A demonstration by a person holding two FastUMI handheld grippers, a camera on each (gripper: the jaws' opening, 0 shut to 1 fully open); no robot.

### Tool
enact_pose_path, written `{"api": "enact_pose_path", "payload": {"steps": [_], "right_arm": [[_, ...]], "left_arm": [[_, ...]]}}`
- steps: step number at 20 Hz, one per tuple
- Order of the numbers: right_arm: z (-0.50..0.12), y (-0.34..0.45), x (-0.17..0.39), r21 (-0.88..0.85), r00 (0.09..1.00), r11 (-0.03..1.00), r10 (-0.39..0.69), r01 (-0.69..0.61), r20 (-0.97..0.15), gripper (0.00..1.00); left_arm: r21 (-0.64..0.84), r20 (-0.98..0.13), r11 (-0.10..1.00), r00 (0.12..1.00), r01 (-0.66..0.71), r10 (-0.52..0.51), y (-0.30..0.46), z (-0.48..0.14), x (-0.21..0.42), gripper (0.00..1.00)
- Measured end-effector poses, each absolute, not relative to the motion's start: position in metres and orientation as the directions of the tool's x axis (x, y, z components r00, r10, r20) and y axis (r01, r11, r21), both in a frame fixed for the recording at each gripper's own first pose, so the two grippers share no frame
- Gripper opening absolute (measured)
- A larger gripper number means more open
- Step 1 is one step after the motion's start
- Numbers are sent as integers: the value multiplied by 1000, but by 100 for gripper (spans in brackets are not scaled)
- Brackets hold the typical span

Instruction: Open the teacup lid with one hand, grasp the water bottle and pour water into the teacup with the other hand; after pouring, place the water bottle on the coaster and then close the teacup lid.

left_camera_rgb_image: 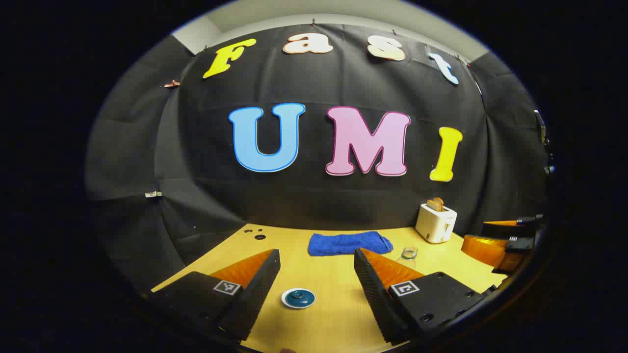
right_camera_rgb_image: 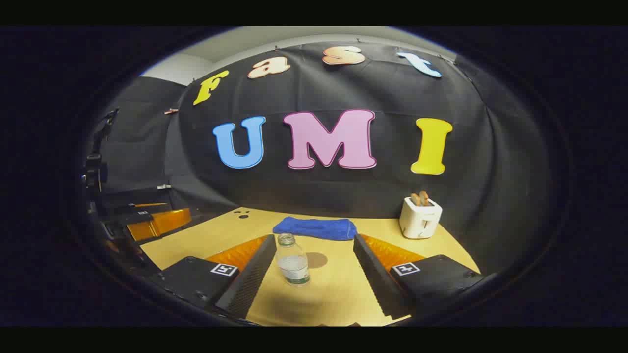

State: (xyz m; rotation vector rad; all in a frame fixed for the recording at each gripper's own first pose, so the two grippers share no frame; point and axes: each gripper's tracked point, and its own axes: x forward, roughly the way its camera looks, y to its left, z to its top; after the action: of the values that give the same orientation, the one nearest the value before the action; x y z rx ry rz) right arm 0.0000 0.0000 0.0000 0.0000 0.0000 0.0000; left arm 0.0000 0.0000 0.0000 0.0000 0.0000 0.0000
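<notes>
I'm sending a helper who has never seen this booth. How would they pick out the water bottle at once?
On the wooden table, look ahead of the blue towel and left of the white toaster. The bottle stands upright there between the right gripper's open fingers. It is the only clear thing, uncapped and partly filled with water.
</notes>
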Motion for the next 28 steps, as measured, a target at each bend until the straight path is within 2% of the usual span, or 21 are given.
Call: {"api": "enact_pose_path", "payload": {"steps": [8, 19, 28], "right_arm": [[-29, 14, 14, -11, 996, 998, 68, -69, -60, 98], [-50, 22, 28, -30, 992, 996, 81, -84, -99, 98], [-101, 27, 49, -38, 982, 995, 84, -92, -172, 98]], "left_arm": [[-14, -45, 1000, 999, -3, 3, 3, -22, 9, 95], [12, -87, 1000, 996, -3, 4, 15, -46, 31, 95], [-59, -158, 997, 987, -40, 30, 35, -128, 91, 95]]}}
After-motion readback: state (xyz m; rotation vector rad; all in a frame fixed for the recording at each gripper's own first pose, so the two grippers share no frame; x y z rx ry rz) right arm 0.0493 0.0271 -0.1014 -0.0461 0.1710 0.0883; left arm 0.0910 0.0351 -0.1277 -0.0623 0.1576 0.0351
